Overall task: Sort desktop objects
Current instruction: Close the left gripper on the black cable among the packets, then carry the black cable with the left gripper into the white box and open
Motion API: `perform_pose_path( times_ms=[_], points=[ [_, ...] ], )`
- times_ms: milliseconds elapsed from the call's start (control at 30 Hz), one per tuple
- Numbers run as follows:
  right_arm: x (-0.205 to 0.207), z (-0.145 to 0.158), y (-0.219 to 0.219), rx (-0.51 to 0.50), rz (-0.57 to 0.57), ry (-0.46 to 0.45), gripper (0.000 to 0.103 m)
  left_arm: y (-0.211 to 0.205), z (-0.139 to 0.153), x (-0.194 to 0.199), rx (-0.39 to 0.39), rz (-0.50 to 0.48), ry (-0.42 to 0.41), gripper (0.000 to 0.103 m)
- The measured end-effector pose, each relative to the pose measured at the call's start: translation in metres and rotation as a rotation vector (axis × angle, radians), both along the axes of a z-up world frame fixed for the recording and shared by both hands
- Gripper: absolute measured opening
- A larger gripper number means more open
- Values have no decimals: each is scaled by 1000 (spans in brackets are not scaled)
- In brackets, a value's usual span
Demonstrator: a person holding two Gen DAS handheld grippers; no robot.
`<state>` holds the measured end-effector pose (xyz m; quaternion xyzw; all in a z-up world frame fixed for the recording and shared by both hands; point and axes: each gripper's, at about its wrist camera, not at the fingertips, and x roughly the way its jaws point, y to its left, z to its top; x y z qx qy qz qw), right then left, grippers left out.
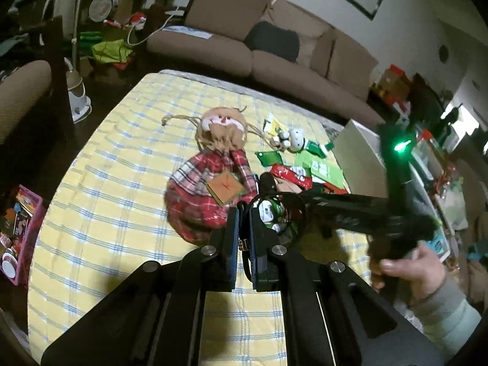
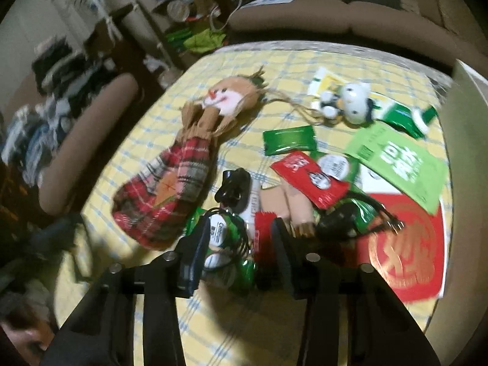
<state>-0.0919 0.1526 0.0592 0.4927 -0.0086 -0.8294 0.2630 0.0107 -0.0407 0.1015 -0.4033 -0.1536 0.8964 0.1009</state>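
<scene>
A heap of green and red snack sachets lies on the yellow checked cloth, beside a plaid scarecrow doll and a white cat figure. My left gripper is shut on a thin black cord that runs up between its pads and loops over the heap. My right gripper stands open over the near end of the heap, with a green sachet with round white labels between its fingers. A hand holds that gripper from the right.
A large red envelope and a green card lie at the right of the heap. A white box stands at the table's right edge. A brown sofa is behind the table, and a pink basket sits on the floor to the left.
</scene>
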Motion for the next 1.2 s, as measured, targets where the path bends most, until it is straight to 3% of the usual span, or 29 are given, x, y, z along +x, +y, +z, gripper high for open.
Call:
perform_pose_path(
  times_ms=[167,233,300,467,600,867,1033,1100,1167,1200],
  points=[
    [-1,-11,-22,142,89,87,34,-3,3,0,26,-4,11,6],
    [3,-13,-30,208,122,125,29,-3,6,2,37,-6,14,6],
    [8,-14,-35,239,158,130,17,-3,6,2,46,-7,14,6],
    [18,-21,-48,348,207,161,16,-3,7,3,57,-9,14,6],
    [13,-18,-39,285,182,138,5,-3,7,3,63,-14,12,6],
    [22,42,0,141,126,173,3,2,9,2,67,-27,19,6],
    [30,47,-4,123,155,131,9,6,8,1,66,-31,15,6],
    [38,35,-15,117,200,118,31,6,8,2,63,-32,14,6],
    [45,21,-29,111,233,109,42,3,9,3,63,-29,15,6],
    [45,15,-34,116,238,106,43,0,10,3,66,-26,16,6]
  ],
)
